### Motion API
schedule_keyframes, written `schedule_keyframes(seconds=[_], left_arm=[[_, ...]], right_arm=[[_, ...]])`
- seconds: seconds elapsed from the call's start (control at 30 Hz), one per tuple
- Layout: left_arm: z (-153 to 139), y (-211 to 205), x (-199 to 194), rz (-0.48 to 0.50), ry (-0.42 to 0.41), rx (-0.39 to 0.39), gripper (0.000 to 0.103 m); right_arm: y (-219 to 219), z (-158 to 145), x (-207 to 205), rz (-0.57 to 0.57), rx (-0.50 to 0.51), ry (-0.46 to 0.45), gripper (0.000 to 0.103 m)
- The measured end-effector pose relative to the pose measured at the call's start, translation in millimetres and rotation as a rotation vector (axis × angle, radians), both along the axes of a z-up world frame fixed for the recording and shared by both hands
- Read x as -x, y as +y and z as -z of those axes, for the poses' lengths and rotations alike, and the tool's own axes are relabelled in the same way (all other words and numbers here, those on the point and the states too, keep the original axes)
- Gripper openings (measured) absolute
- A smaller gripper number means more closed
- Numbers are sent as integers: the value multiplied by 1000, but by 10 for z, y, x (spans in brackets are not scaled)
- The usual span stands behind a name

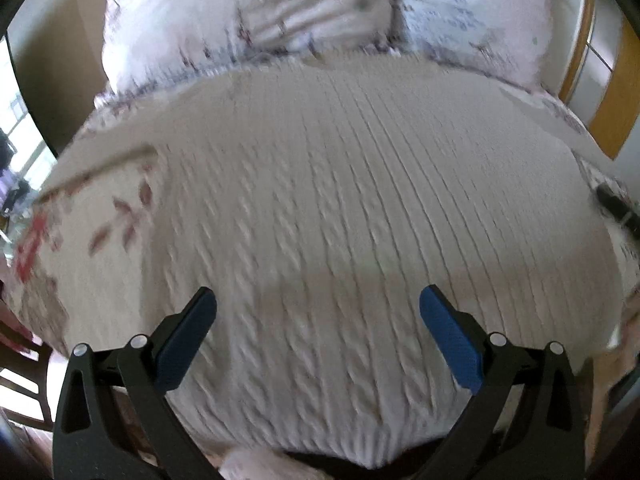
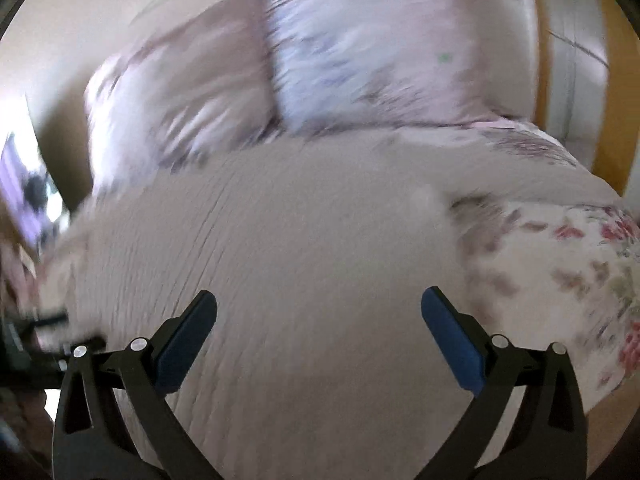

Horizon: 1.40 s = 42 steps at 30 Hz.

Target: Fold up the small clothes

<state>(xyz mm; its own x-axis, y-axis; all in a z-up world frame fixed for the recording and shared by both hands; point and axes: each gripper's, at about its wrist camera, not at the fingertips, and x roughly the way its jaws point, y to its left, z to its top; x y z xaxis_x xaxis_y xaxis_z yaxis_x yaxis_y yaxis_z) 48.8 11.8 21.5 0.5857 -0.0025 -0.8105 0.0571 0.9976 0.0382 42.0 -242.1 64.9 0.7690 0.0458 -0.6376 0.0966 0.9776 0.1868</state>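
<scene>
Nearest in each wrist view, the left gripper [image 1: 318,308] and the right gripper [image 2: 319,310] both stand wide, blue pads [image 1: 188,344] apart and holding nothing. Just beyond them a cream cable-knit sweater [image 1: 340,200] lies spread flat on the bed [image 1: 80,240], covering most of its middle, its hem toward the near edge. The floral bedspread [image 2: 560,264] shows at both sides. Farther back, two pillows [image 1: 248,20] lean at the head of the bed. Both views are blurred. To fold well, I judge each gripper should pinch one layer at a side edge of the knit, then carry it evenly across, keeping the ribs straight.
</scene>
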Motion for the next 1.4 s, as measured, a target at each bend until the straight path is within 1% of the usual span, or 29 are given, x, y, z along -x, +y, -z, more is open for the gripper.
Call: schedule_keyframes(seconds=[0.07, 0.1, 0.13, 0.17, 0.2, 0.23, 0.27, 0.33, 0.4, 0.5, 0.53, 0.6, 0.63, 0.67, 0.7, 0.73, 0.83, 0.9, 0.97, 1.0, 1.07, 1.17, 1.27, 1.3, 1.37, 1.4], left_arm=[[-131, 56, -124, -15, -47, -8, 101], [-196, 72, -187, -17, -70, -8, 101], [-253, 84, -245, -15, -93, -6, 101], [-310, 92, -324, -10, -114, -6, 101], [-353, 86, -407, -5, -119, -10, 101], [-395, 70, -517, 11, -115, -13, 101], [-417, 51, -610, 24, -105, -21, 101], [-449, 5, -760, 37, -96, -37, 101], [-478, -29, -919, 64, -107, -40, 101], [-493, -73, -1091, 96, -131, -22, 101], [-493, -76, -1129, 107, -138, -5, 101], [-474, -56, -1239, 136, -137, 70, 101], [-466, -49, -1280, 143, -132, 99, 101], [-445, -28, -1331, 152, -123, 148, 101], [-425, -15, -1364, 151, -118, 174, 101], [-403, -2, -1401, 143, -112, 189, 101], [-323, 25, -1520, 121, -93, 212, 101], [-276, 42, -1570, 110, -86, 219, 101], [-233, 61, -1613, 103, -80, 227, 101], [-216, 66, -1629, 102, -77, 231, 101], [-192, 82, -1657, 106, -76, 237, 101], [-170, 112, -1695, 107, -74, 249, 101], [-158, 161, -1727, 94, -79, 269, 101], [-157, 175, -1734, 90, -81, 274, 101], [-158, 193, -1743, 89, -88, 279, 101], [-160, 192, -1741, 94, -91, 276, 101]], right_arm=[[-387, -155, -125, 75, -71, -10, 100], [-693, -234, -226, 134, -135, -10, 98], [-863, -264, -279, 164, -174, -6, 90], [-1142, -282, -374, 221, -239, 9, 79], [-1343, -272, -436, 264, -290, 24, 72], [-1493, -260, -460, 297, -325, 37, 62], [-1647, -229, -503, 343, -361, 54, 58], [-1984, -144, -554, 453, -435, 82, 57], [-2243, -45, -555, 549, -501, 100, 57], [-2526, 64, -573, 655, -536, 109, 57], [-2602, 97, -569, 684, -541, 113, 57], [-2747, 201, -566, 740, -579, 126, 57], [-2801, 243, -562, 753, -597, 130, 55], [-2843, 284, -567, 767, -607, 142, 53], [-2888, 335, -564, 786, -615, 151, 53], [-2904, 350, -551, 792, -617, 151, 50], [-2951, 360, -559, 802, -613, 130, 49], [-2998, 372, -558, 807, -621, 116, 43], [-3059, 388, -520, 821, -630, 102, 32], [-3085, 407, -516, 828, -632, 91, 29], [-3113, 432, -512, 839, -611, 88, 11], [-3100, 400, -563, 813, -548, 81, 9], [-2961, 194, -644, 764, -442, 37, 8], [-2872, 75, -678, 731, -400, 12, 8], [-2681, -134, -776, 651, -356, -33, 8], [-2522, -264, -846, 585, -336, -61, 8]])
